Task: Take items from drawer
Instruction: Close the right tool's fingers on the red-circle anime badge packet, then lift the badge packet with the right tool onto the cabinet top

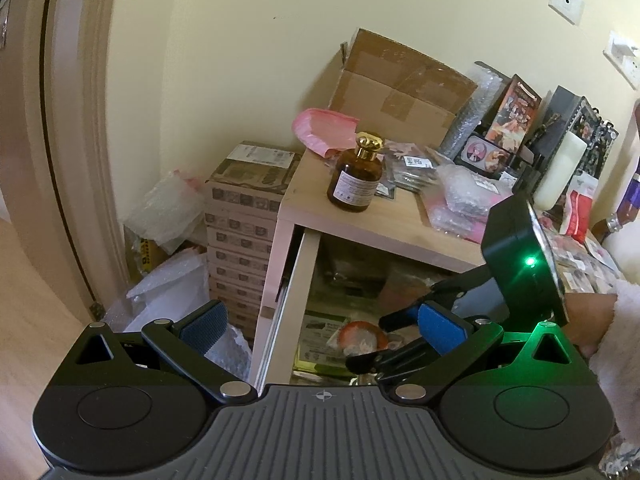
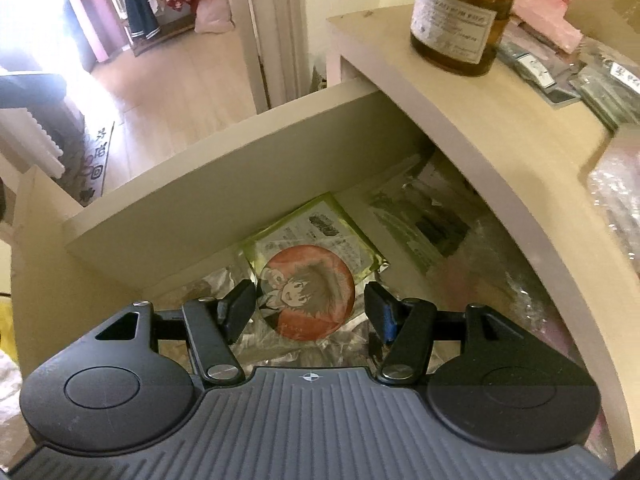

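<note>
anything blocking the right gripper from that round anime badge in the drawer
Nothing visible. The right gripper is open, its fingers either side of the round badge in the open drawer.

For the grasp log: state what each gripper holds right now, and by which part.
Nothing is held. The right gripper is open, its fingers either side of the round orange badge in the drawer, not closed on it. The left gripper is open and empty.

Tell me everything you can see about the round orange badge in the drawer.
The round badge is a flat orange disc printed with a brown-haired anime character. It lies face up in the open drawer on a yellow-edged printed packet and crinkly silver wrapping. The right gripper is open, fingers either side; whether they touch it is unclear.
</note>
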A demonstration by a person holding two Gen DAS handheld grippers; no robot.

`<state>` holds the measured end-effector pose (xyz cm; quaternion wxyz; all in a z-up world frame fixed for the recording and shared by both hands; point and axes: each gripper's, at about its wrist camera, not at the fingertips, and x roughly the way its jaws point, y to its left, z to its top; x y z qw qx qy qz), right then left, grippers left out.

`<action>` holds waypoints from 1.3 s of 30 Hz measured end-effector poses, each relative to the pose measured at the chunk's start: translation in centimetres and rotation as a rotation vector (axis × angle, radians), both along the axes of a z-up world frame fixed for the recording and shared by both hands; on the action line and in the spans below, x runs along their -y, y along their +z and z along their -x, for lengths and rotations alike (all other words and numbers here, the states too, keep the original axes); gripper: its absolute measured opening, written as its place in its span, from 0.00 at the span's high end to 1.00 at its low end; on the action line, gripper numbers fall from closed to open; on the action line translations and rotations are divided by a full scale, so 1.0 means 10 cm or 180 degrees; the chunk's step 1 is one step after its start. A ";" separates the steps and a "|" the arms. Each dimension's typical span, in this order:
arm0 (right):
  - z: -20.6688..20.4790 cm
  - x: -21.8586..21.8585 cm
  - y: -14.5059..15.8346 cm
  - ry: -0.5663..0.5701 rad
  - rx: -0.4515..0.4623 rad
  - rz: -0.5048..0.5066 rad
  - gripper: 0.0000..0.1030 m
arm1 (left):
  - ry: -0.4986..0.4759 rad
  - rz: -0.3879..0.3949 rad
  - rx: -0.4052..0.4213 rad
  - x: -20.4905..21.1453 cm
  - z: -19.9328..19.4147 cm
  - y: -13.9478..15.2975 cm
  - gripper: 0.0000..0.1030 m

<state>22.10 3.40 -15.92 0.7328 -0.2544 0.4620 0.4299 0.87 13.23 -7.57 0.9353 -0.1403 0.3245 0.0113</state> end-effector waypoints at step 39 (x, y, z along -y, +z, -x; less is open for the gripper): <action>-0.22 1.58 1.24 -0.1469 0.0791 -0.0024 0.42 | -0.0740 -0.0214 0.0107 0.70 -0.21 0.26 0.00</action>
